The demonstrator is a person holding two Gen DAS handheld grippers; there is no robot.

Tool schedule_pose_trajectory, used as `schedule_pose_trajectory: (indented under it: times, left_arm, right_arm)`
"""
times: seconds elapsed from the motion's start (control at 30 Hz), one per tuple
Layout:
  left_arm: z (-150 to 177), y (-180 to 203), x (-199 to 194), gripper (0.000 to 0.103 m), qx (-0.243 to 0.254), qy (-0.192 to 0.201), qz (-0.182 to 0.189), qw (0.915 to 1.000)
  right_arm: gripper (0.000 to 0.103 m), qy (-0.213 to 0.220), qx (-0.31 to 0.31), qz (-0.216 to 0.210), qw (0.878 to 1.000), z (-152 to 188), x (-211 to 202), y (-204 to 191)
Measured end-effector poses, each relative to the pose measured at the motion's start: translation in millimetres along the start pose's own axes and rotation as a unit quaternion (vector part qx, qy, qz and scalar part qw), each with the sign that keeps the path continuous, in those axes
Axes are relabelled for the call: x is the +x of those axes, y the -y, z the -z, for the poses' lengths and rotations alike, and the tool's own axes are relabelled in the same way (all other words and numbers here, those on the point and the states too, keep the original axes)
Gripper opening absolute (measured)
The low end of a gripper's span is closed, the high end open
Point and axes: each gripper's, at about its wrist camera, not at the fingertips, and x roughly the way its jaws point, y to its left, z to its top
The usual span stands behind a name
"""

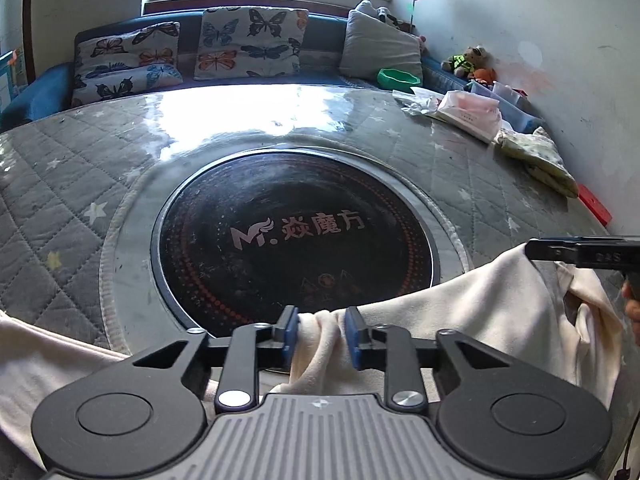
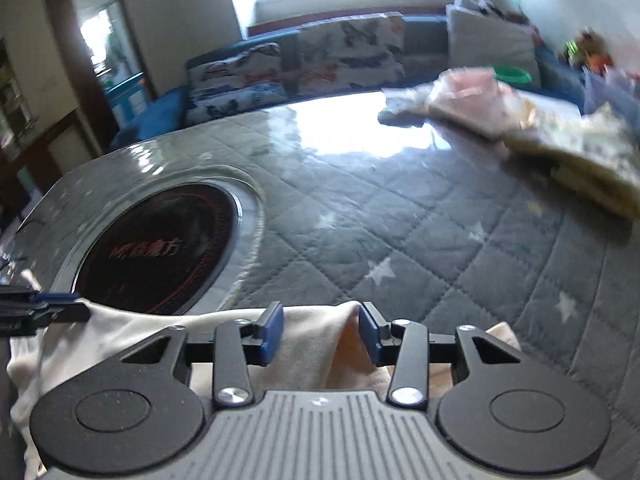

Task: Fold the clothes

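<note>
A cream garment (image 1: 480, 300) is stretched along the near edge of the table, over the rim of a black round hob (image 1: 292, 240). My left gripper (image 1: 322, 334) is shut on a bunched fold of it, with cloth filling the gap between the blue pads. To the right, my right gripper (image 1: 530, 250) pinches another raised part of the same garment. In the right wrist view the garment (image 2: 312, 344) lies between the blue pads of the right gripper (image 2: 322, 334), peaking against the right pad. The left gripper (image 2: 82, 310) shows at the left edge, holding the cloth taut.
A grey quilted cover with stars (image 1: 60, 200) under clear plastic spans the table. Folded clothes (image 1: 472, 112) and a floral cloth (image 1: 540, 156) lie at the far right. A green bowl (image 1: 400, 78) and butterfly cushions (image 1: 248, 44) sit on the sofa behind. A hand (image 1: 632, 312) shows at the right edge.
</note>
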Motion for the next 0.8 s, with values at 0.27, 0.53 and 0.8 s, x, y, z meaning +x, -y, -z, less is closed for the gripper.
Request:
schedule_pose_trajectory:
  times: [0.27, 0.53, 0.8]
  left_arm:
    - [-3, -3, -25, 0.011, -0.009, 0.049, 0.04, 0.998]
    - [6, 4, -54, 0.01, 0.028, 0.069, 0.079, 0.9941]
    - [53, 8, -90, 0.005, 0.109, 0.063, 0.127, 0.9838]
  right_arm:
    - [0.007, 0.035, 0.015, -0.029, 0.999, -1, -16, 2]
    - [0.006, 0.062, -0.014, -0.069, 0.996, 7, -56, -4]
    - [0.006, 0.014, -0.13, -0.112, 0.985, 54, -95, -20]
